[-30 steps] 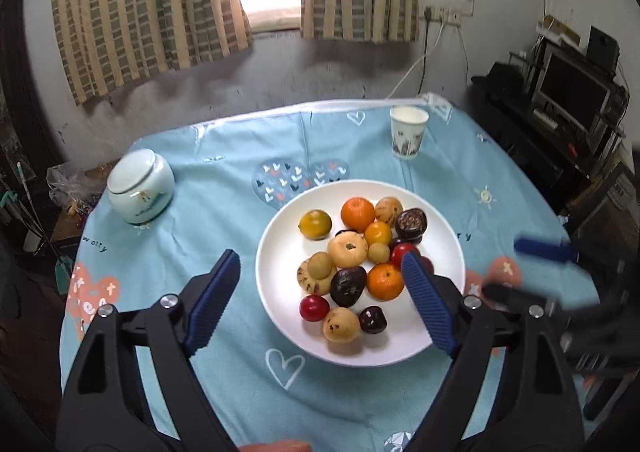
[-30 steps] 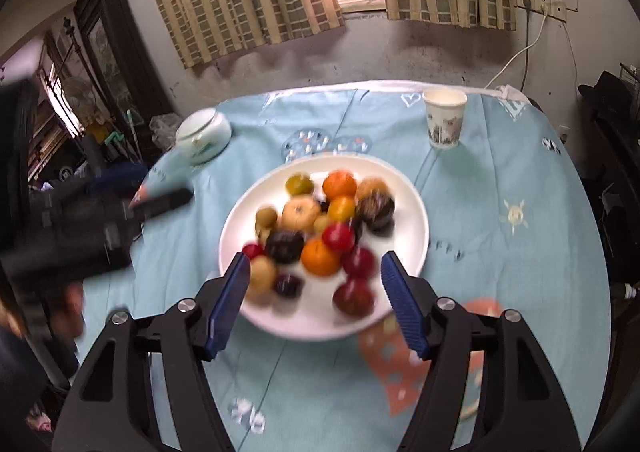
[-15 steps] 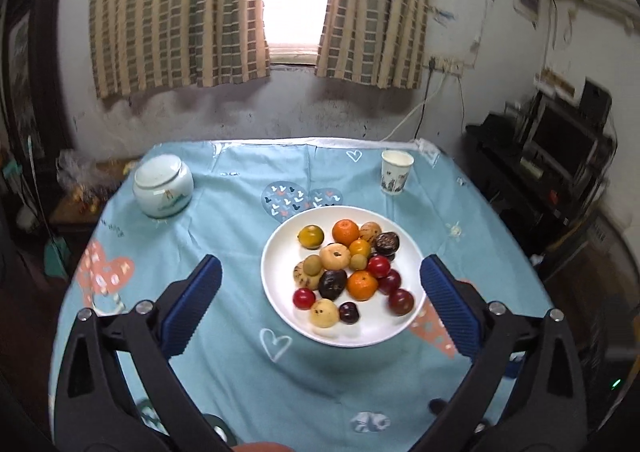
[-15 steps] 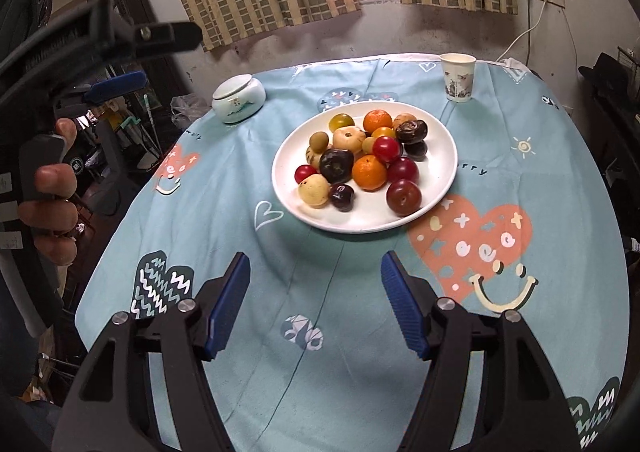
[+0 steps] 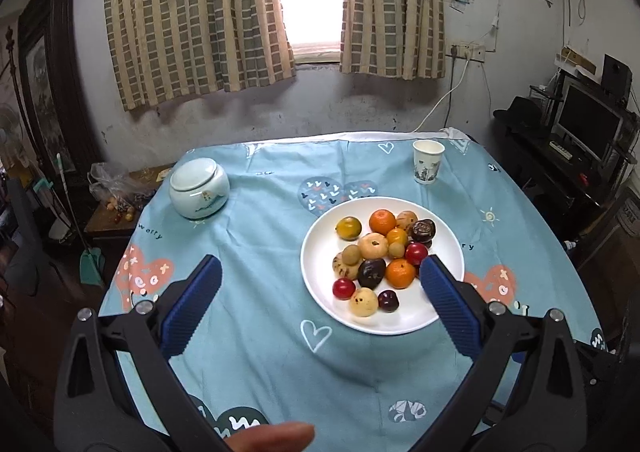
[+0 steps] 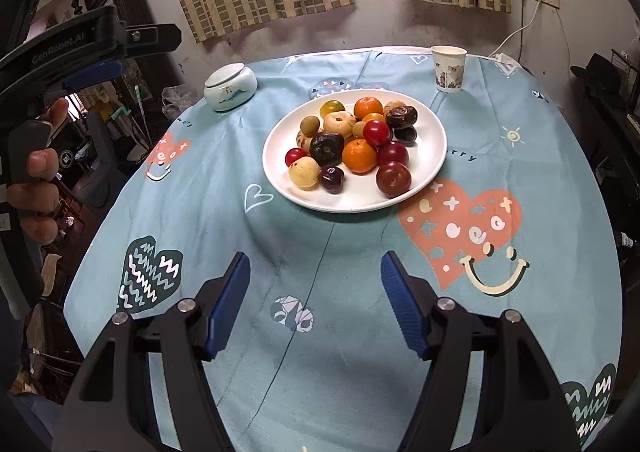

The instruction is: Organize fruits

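Observation:
A white plate (image 5: 448, 252) (image 6: 432, 156) on the blue tablecloth carries several small fruits: oranges (image 5: 382, 221) (image 6: 359, 156), red ones (image 6: 393, 179), dark purple ones (image 5: 371, 273) and pale yellow ones (image 6: 304, 173). My left gripper (image 5: 318, 272) hangs open above the cloth, just left of the plate, with nothing between its fingers. My right gripper (image 6: 315, 268) is open and empty too, over the cloth in front of the plate. The left gripper also shows at the left edge of the right wrist view, held by a hand (image 6: 38, 188).
A pale lidded ceramic jar (image 5: 199, 188) (image 6: 230, 87) stands at the back left of the round table. A paper cup (image 5: 428, 162) (image 6: 449, 69) stands at the back right. Dark furniture with a monitor (image 5: 584, 124) lines the right side; a small low table (image 5: 116, 208) sits left.
Both grippers have pulled back and up from the plate, so it looks smaller and farther. The left gripper has since shifted leftward. Both stay open; the fruits have not moved.

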`<state>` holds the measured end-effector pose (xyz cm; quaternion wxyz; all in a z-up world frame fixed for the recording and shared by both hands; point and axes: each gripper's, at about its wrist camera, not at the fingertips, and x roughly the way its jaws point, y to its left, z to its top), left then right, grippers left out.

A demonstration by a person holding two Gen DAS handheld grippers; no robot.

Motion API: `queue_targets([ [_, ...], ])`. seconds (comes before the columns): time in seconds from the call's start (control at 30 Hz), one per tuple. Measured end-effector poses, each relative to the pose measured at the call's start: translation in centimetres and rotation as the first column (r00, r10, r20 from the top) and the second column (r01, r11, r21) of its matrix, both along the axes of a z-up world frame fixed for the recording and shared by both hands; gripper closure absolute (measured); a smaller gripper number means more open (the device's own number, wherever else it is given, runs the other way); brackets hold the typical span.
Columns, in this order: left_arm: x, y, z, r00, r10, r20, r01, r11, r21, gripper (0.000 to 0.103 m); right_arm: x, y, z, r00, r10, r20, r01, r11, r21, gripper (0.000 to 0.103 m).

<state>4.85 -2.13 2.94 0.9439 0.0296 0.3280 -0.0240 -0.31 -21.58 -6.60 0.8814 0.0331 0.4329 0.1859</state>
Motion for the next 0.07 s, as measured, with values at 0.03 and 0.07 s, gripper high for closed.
queue_targets([
  [0.03, 0.03, 0.15, -0.03, 1.000, 0.004, -0.002, -0.004, 1.000, 0.000, 0.002, 0.03, -0.01, -0.04, 1.000, -0.001, 0.001, 0.001, 1.000, -0.003, 0.034],
  [0.07, 0.05, 0.27, -0.10, 1.000, 0.009, -0.007, -0.009, 1.000, 0.000, 0.002, 0.04, -0.02, -0.16, 1.000, -0.003, 0.006, 0.003, 1.000, -0.015, 0.034],
])
